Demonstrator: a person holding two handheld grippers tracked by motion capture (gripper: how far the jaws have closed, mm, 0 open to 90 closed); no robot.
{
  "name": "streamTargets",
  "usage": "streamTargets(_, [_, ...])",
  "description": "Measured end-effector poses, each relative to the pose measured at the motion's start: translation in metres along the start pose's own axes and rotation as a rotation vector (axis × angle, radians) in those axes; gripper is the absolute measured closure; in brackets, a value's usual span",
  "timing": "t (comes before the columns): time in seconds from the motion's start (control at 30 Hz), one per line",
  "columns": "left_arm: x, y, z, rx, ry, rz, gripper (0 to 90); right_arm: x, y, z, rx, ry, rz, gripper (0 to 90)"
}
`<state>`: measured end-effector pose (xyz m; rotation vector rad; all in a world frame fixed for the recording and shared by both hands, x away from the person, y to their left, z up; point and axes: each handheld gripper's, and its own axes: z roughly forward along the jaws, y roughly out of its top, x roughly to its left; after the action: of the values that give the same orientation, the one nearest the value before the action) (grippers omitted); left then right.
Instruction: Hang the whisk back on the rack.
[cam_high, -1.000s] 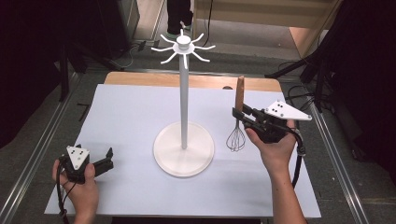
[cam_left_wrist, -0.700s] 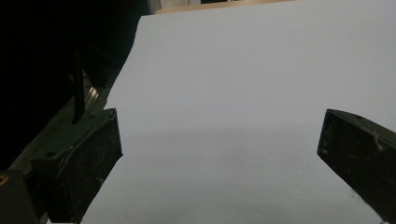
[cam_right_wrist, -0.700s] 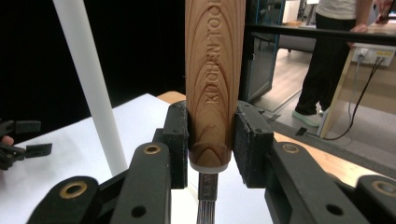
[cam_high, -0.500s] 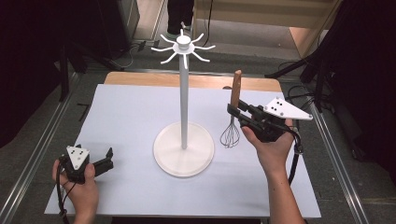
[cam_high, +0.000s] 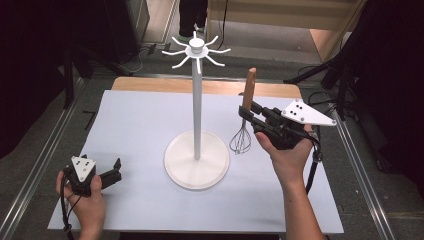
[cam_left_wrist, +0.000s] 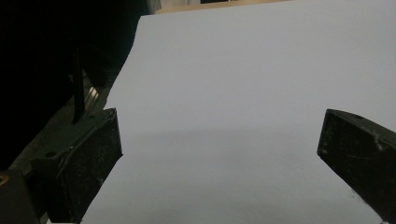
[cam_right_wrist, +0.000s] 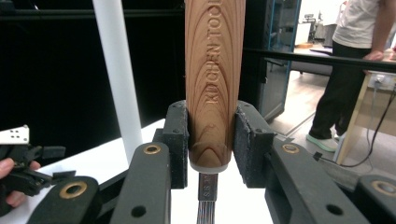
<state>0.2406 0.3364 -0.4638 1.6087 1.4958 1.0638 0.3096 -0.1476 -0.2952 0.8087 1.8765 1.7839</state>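
A whisk (cam_high: 243, 135) with a wooden handle (cam_right_wrist: 214, 84) hangs upright above the white table, wire head down, just right of the stand's round base (cam_high: 196, 166). My right gripper (cam_high: 250, 112) is shut on the lower end of that handle, both pads pressing it (cam_right_wrist: 210, 140). The white stand's pole (cam_high: 197, 105) rises to a crown of hooks (cam_high: 196, 50). Near the front left corner, my left gripper (cam_high: 118, 170) rests low over the table, jaws wide apart with nothing between them (cam_left_wrist: 219, 154).
The white table sheet (cam_high: 135, 125) ends at a wooden strip at the back and metal rails along both sides. Dark gear and cables lie on the floor beyond the right edge. In the right gripper view a person (cam_right_wrist: 355, 70) stands far off.
My right gripper has lifted the whisk slightly and carried it a little left toward the stand's pole. The left gripper has stayed put.
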Motion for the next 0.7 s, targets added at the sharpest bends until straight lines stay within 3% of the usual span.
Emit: streamTargets(0.7, [0.0,0.0,0.0,0.003,0.0,-0.001,0.3,0.018,0.025,0.007,-0.059,0.045,-0.02,70.6])
